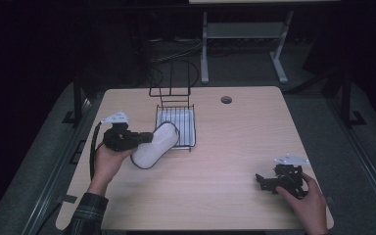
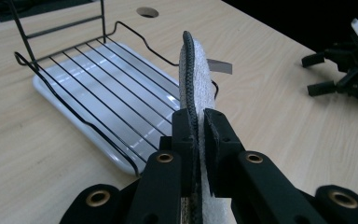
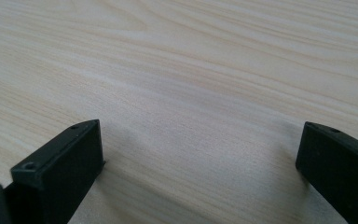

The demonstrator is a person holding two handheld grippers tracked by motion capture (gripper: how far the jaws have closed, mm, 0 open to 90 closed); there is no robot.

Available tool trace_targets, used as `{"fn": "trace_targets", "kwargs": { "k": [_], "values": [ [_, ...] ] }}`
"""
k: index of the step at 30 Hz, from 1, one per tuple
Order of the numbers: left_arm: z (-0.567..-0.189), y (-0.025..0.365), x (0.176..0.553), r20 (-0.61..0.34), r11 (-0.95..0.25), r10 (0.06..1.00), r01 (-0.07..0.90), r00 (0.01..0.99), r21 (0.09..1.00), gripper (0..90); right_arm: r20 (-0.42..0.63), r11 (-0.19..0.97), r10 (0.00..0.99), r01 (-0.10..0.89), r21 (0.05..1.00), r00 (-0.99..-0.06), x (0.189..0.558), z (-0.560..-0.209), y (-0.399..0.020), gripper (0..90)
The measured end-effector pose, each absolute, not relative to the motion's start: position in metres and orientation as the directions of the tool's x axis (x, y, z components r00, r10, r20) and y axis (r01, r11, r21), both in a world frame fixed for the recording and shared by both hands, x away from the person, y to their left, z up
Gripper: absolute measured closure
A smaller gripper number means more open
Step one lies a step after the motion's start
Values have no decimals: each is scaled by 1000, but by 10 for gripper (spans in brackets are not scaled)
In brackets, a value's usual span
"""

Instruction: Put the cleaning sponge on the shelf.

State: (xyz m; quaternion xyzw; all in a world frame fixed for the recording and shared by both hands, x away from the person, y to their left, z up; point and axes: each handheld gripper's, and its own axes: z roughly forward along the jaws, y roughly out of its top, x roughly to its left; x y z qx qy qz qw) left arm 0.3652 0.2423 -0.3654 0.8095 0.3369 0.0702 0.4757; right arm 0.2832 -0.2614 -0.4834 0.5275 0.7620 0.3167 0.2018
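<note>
White oval knitted mat with dark rim (image 1: pixel 152 145) pinched edge-on by raised left gripper (image 2: pixel 197 122); right gripper (image 1: pixel 263 180) resting wide apart on pale wooden table (image 1: pixel 235 137).

A white mat (image 1: pixel 152 146) with dark edging, black wire rack (image 1: pixel 175 105), pale wood-grain table (image 1: pixel 235 142).

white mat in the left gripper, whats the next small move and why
Probably carry the white mat a little farther over the wire rack before lowering it. The left gripper is shut on the mat's dark-trimmed edge, and the mat hangs at the rack's near-left corner, only partly over the white tray under it. The right gripper rests open on the table, well clear.
</note>
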Motion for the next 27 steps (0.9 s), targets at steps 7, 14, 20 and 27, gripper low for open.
{"fn": "trace_targets", "kwargs": {
  "k": [7, 14, 20, 27],
  "values": [
    [-360, 240, 386, -205, -303, 632, 482, 747, 822, 832, 25, 243, 932, 676, 696, -361, 283, -483, -261, 1],
    [-360, 237, 400, -214, -282, 641, 485, 737, 828, 832, 26, 242, 932, 676, 696, -361, 283, -483, -261, 1],
    [-357, 233, 416, -218, -270, 654, 493, 724, 827, 832, 26, 242, 932, 676, 696, -361, 283, -483, -261, 2],
    [-361, 230, 435, -229, -255, 670, 509, 706, 822, 831, 26, 242, 932, 676, 696, -361, 283, -483, -261, 2]
  ]
}}
